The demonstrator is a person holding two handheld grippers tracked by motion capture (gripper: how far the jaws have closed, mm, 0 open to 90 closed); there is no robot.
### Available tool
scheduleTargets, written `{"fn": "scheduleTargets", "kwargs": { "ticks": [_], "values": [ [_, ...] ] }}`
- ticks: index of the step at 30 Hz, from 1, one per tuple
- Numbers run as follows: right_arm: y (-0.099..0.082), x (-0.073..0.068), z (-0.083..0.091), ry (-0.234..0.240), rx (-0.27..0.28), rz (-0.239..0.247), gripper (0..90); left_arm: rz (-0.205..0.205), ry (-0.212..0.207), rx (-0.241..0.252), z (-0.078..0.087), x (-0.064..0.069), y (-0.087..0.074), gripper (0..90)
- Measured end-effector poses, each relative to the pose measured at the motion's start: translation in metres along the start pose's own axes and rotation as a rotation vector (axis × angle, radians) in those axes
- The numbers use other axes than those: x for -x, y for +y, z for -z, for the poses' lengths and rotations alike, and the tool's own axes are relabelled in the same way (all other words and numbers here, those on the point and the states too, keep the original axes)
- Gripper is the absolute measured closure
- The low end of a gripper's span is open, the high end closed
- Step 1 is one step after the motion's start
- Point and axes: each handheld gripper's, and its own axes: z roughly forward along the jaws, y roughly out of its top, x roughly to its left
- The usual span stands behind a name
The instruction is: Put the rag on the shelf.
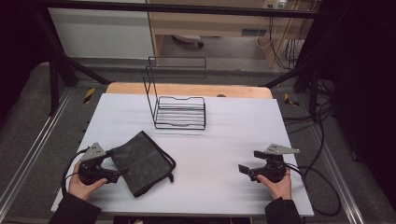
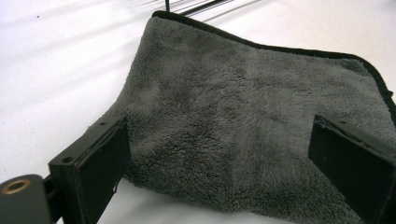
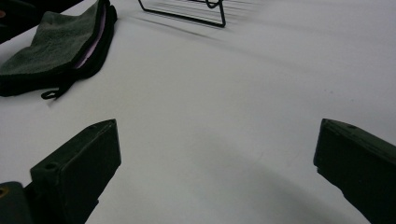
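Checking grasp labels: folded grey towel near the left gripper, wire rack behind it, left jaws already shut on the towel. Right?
Not quite. The left gripper is open: in the left gripper view its jaws stand wide apart over the grey towel, pressing nothing. The towel is folded, and the wire rack does stand behind it.

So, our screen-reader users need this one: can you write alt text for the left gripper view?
A folded grey fleece cloth lies on a white table, its near edge between the wide-open black jaws of the left hand-held gripper, which do not press on it. Thin black wires of a rack show at the top edge.
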Motion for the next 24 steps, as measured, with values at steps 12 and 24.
{"fn": "scheduleTargets", "kwargs": {
  "ticks": [12, 24],
  "values": [
    [-0.001, -0.004, -0.005, 0.001, -0.013, -0.005, 2.2, 0.002, 0.012, -0.007, 0.000, 0.001, 0.000, 5.8],
    [0.007, -0.027, -0.030, 0.037, -0.051, 0.011, 3.2, 0.003, 0.027, 0.000, 0.002, -0.001, 0.000, 5.7]
  ]
}}
